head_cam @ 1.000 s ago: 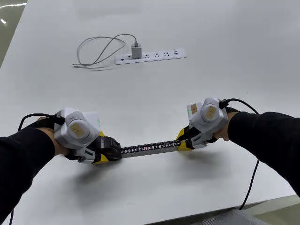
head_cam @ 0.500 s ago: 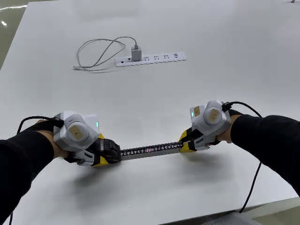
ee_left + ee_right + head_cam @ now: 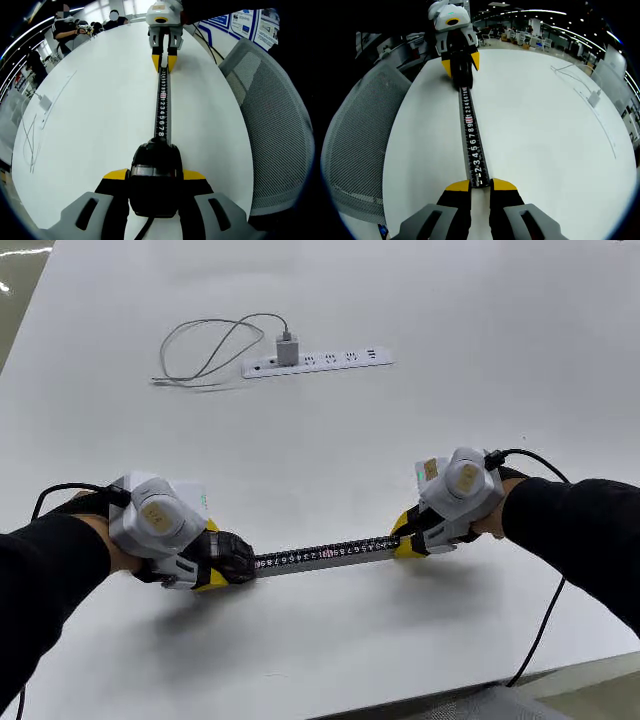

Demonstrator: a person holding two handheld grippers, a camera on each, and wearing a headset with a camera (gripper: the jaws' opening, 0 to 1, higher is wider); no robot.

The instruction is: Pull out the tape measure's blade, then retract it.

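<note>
The black tape measure case [image 3: 232, 558] [image 3: 156, 176] sits between the yellow-tipped jaws of my left gripper [image 3: 212, 562] [image 3: 156, 175], which is shut on it. Its blade [image 3: 325, 553] [image 3: 161, 102] [image 3: 472, 145], dark with white numbers, stretches just above the white table [image 3: 330, 440] to my right gripper [image 3: 404, 540] [image 3: 480, 186]. That gripper is shut on the blade's end. In the left gripper view the right gripper [image 3: 164, 55] shows at the far end of the blade. In the right gripper view the left gripper [image 3: 460, 62] holds the case at the far end.
A white power strip [image 3: 318, 360] with a plugged charger [image 3: 287, 348] and a looped grey cable [image 3: 205, 350] lies at the far side of the table. A grey mesh chair [image 3: 275, 130] [image 3: 357, 145] stands beside the table's near edge. Black cables trail from both grippers.
My right gripper has moved a little to the right with the blade's end, so more blade is out. The left gripper and the case have stayed about where they were.
</note>
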